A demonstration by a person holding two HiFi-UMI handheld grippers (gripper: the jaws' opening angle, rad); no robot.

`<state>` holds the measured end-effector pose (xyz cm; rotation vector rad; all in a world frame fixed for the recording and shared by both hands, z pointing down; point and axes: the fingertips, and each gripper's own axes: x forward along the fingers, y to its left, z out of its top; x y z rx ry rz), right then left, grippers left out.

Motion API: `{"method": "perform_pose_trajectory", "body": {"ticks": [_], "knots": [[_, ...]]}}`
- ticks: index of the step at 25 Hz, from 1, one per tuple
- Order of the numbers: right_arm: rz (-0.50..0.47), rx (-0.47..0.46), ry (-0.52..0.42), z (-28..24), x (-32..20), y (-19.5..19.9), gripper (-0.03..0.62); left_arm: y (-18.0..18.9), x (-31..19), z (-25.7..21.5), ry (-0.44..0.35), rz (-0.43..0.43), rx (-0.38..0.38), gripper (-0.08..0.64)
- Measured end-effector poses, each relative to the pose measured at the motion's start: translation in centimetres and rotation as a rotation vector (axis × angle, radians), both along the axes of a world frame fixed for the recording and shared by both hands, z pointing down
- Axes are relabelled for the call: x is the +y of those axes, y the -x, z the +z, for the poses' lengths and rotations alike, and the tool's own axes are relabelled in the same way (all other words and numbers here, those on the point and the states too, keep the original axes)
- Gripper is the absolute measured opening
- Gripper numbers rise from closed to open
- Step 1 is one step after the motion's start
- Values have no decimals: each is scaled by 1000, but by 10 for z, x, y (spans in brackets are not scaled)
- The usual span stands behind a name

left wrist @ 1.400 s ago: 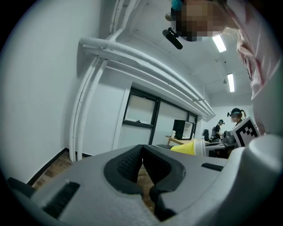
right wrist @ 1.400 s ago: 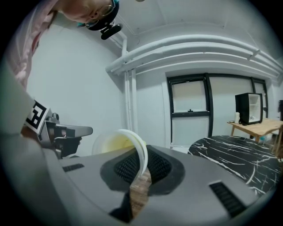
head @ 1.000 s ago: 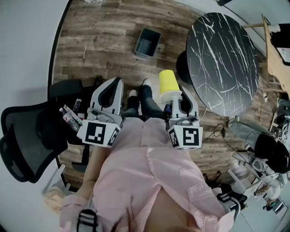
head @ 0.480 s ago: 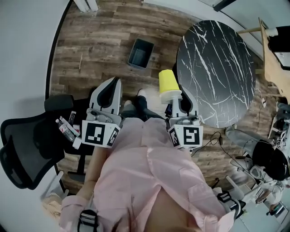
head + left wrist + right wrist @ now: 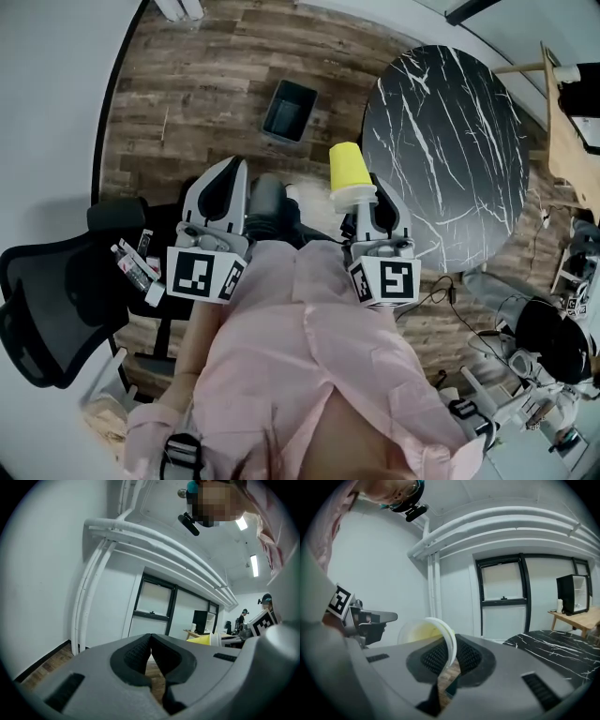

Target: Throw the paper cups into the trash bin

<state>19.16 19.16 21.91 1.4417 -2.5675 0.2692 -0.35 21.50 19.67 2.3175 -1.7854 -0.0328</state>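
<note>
A yellow paper cup (image 5: pixel 346 172) with a white rim sticks up from my right gripper (image 5: pixel 361 195), which is shut on its rim. In the right gripper view the cup's white rim (image 5: pixel 449 644) is pinched between the ribbed pads. A little left of it, my left gripper (image 5: pixel 228 185) hangs over the wooden floor, shut with nothing in it; its pads (image 5: pixel 140 652) meet at the tips. The dark grey trash bin (image 5: pixel 289 110) stands on the floor ahead, between the two grippers and well beyond them. The cup (image 5: pixel 205 640) also shows at the right of the left gripper view.
A round black marble table (image 5: pixel 450 141) is close on the right. A black office chair (image 5: pixel 56 305) stands at the left. A white wall (image 5: pixel 56 103) curves along the left side. Cables and gear (image 5: pixel 534 375) lie at the lower right.
The view has shifted forward and left: the bin and table now sit nearer the middle. Both grippers keep their pose, the cup still held.
</note>
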Motion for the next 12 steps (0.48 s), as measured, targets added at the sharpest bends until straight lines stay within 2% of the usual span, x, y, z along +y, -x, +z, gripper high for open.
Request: {"method": "perform_pose_trajectory", "body": {"ticks": [6,12], "knots": [[-5,5,28,6,-19,11,43,13,-21,4,24,-7,3,16],[45,3,54,5,-57,27,43,34,-67,5,39,29,13,15]]}}
